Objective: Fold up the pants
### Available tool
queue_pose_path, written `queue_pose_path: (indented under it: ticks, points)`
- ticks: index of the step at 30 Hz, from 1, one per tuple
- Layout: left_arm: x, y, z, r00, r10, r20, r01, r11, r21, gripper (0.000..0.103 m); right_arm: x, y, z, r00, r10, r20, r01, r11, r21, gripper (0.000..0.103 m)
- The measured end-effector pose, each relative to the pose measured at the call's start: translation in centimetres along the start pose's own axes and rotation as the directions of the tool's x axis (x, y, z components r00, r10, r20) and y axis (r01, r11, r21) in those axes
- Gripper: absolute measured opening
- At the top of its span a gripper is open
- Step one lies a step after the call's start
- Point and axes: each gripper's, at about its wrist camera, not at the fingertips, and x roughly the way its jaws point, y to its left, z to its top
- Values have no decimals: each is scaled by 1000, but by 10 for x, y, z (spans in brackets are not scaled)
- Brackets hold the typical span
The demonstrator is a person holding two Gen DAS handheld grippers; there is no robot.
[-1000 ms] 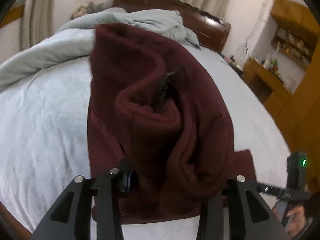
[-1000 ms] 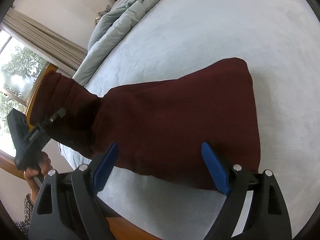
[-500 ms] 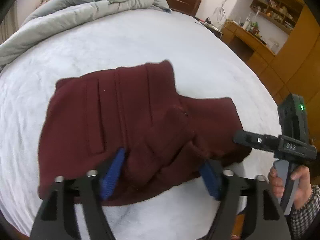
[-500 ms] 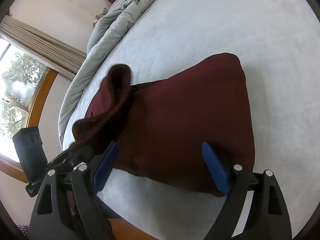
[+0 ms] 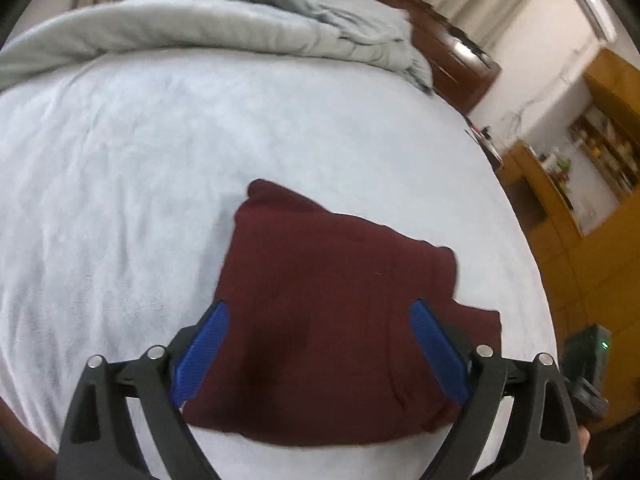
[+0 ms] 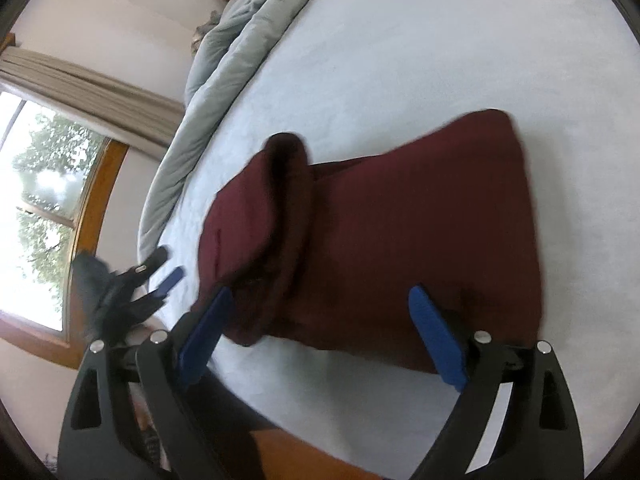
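Left gripper [image 5: 320, 354] let go, now spread wide; pants [image 5: 336, 320] dropped folded at frame centre. Right gripper [image 6: 320, 336] spread, empty. Fold nearly done.

Pants [image 5: 332, 320]: dark maroon cloth, matt, soft knit-like nap, lying between and ahead of the left gripper [image 5: 320, 352] fingers. Left gripper: matt black plastic arms, bright metal rivet heads, blue pads [image 5: 202, 350] with a ribbed plastic face. Right gripper [image 6: 320, 336]: same matt black plastic, metal rivets, blue ribbed pads [image 6: 436, 336]. Bed sheet [image 5: 120, 184], under and beyond both tongs: pale blue-grey cloth, matt, faintly fuzzy. Duvet [image 5: 240, 20], far ahead of the left tongs: grey cloth, smooth, creased. Headboard [image 5: 460, 56], beyond it: dark wood, glossy. Window frame [image 6: 92, 192], left of the right tongs: orange-brown wood, semi-gloss. Curtain [image 6: 80, 84]: beige cloth, pleated.
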Motion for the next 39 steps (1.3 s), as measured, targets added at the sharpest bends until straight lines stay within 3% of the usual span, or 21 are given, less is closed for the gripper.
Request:
queue_pose_path:
  ticks: [3,10,13,15,17,22,31,39]
  points:
    - [17,12,-6,998,6,-64,-7,1000,-10,92,17,15,7,998,33,-55,-33,999,9,90]
    - [25,32,-23,997,8,-76,-3,997,71,93,69,37,20,985,36,-168,-31,999,32,91]
    - [34,51,-24,991,-26,-132,26,1000,0,94,95,38,20,978,37,-206,-27,998,47,92]
    - [38,62,-21,985,-83,-152,72,994,-78,94,104,46,16,980,13,-197,-15,1000,-6,80]
    - [38,65,-18,984,-98,-146,85,992,-91,93,112,51,12,978,39,-207,-44,999,-17,40]
    - [40,71,-17,984,-111,-142,96,989,-109,93,101,60,11,980,58,-191,-69,996,-51,23]
    - [32,73,-22,979,-175,-102,167,983,-78,93,46,78,23,992,44,-119,-60,989,-136,21]
    - [36,45,-28,972,-192,-135,199,979,38,93,13,50,34,997,-6,-73,-4,992,-127,21]
